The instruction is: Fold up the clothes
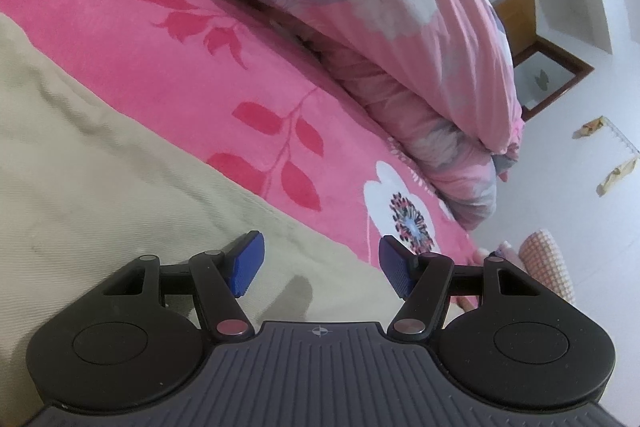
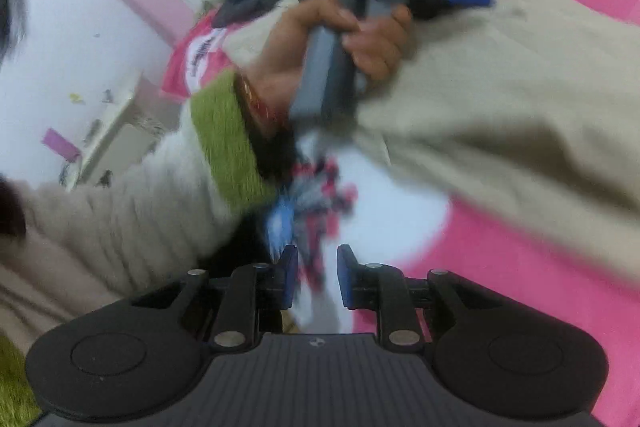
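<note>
Left tongs (image 1: 322,265) gape empty over beige garment (image 1: 80,167); right tongs (image 2: 318,277) (blurred) slightly parted, empty.

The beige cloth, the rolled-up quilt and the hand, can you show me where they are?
Beige cloth (image 1: 100,155): left wrist view, on its flat middle part.
Rolled-up quilt (image 1: 420,39): left wrist view, on its pink top side.
Hand (image 2: 360,39): right wrist view, on the fingers around the grey handle.

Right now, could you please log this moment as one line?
left tool: open, empty, over beige garment | right tool: open, empty | blanket: pink floral
</note>
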